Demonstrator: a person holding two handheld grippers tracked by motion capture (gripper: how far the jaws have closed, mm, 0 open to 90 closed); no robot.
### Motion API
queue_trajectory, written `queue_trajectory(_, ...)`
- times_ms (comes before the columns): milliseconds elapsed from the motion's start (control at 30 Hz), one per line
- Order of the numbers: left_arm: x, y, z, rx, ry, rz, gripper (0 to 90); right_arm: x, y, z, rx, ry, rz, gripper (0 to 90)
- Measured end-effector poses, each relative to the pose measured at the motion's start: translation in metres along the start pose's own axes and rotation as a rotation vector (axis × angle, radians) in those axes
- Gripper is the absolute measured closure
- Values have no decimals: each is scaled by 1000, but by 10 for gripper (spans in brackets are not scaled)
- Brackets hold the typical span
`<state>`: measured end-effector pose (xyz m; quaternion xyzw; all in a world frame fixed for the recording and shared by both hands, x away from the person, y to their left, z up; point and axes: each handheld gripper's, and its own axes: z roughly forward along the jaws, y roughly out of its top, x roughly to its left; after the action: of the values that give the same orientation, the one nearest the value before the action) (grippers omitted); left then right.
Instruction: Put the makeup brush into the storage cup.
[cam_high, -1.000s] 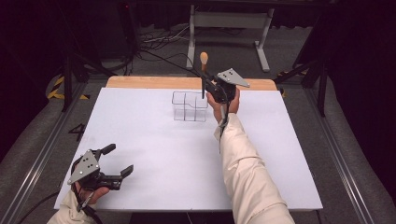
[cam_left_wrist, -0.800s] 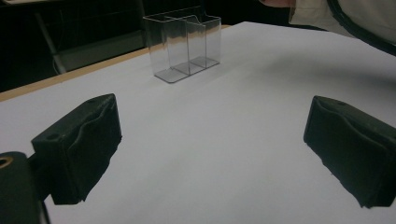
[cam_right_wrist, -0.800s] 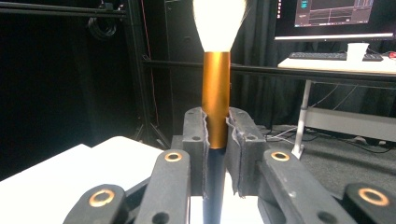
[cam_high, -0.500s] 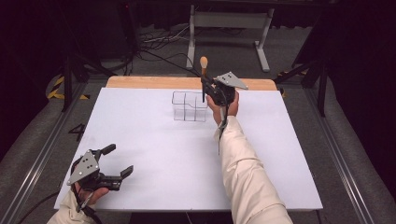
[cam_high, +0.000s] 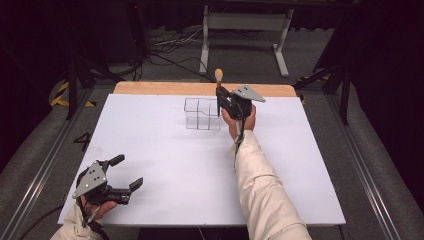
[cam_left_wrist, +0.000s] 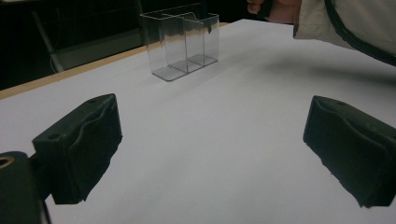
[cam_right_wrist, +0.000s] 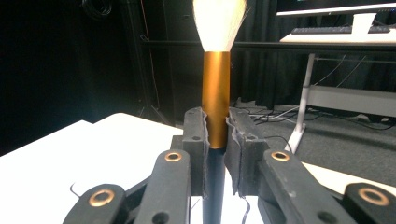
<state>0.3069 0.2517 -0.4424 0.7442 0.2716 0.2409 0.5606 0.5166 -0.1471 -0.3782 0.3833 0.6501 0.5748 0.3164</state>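
Holding the bristle-tipped, copper-ferruled makeup brush (cam_right_wrist: 216, 102) upright, the clamped right gripper (cam_high: 226, 101) hovers beside the clear plastic divided organizer (cam_high: 202, 113), insertion pending, while the left gripper (cam_high: 120, 176) rests apart, empty.

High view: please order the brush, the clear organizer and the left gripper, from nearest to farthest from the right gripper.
1. The brush: clamped upright in the right gripper, bristles up.
2. The clear organizer: just to that gripper's left, at the far side of the table.
3. The left gripper: at the near left corner, jaws open over the white tabletop.
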Motion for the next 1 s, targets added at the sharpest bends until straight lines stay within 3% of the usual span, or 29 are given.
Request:
queue_trajectory(367, 0, 0, 0, 10, -1, 4, 55, -1, -9, -4, 12, 8, 27, 789)
queue_trajectory(1000, 0, 0, 1, 13, -3, 1, 58, 0, -6, -5, 23, 2, 6, 788)
